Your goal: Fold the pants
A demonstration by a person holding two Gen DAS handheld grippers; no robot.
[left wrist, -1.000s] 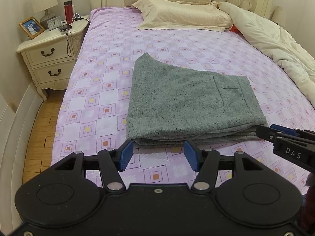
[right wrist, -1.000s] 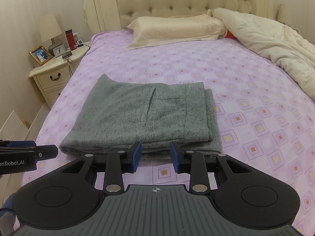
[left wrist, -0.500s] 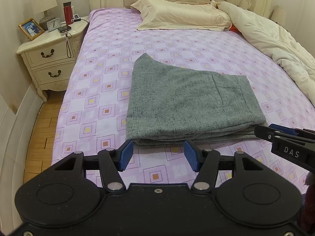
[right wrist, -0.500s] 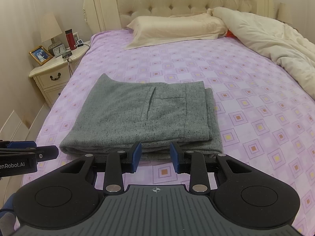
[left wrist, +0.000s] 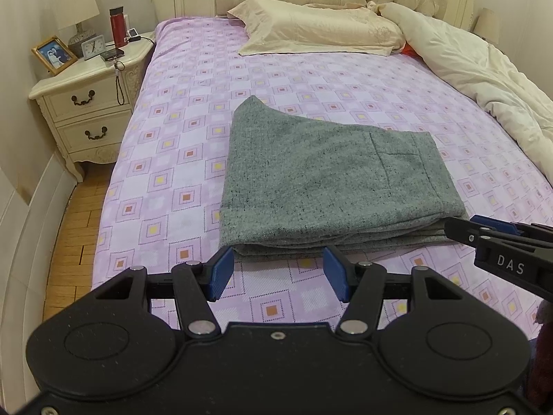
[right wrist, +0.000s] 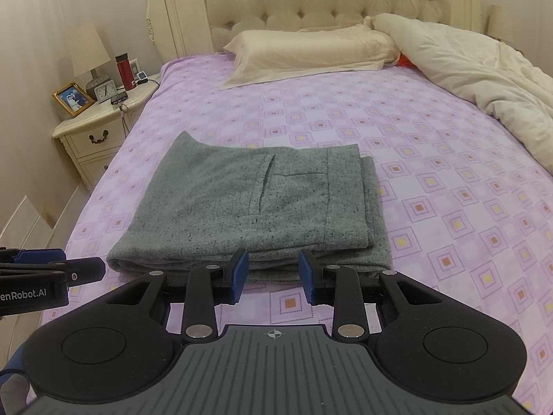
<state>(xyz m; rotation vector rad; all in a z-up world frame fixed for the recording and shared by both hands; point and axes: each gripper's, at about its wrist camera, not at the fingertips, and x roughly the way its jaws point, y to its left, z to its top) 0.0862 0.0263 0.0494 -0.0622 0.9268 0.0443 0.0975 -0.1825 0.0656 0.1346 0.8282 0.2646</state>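
Observation:
The grey pants (left wrist: 321,186) lie folded into a flat stack of several layers on the purple checked bed sheet (left wrist: 179,159). They also show in the right wrist view (right wrist: 252,207), pocket side up. My left gripper (left wrist: 276,271) is open and empty, just short of the stack's near left edge. My right gripper (right wrist: 273,271) is open and empty, just short of the near right edge. Neither touches the cloth. Each gripper shows at the edge of the other's view.
A cream pillow (left wrist: 321,27) lies at the tufted headboard. A bunched cream duvet (left wrist: 484,79) covers the bed's right side. A white nightstand (left wrist: 86,103) with lamp, photo frame, clock and red bottle stands left of the bed over a wooden floor (left wrist: 72,231).
Both grippers have stayed open and almost still at the pants' near edge; the views have shifted only slightly. The pants have not moved.

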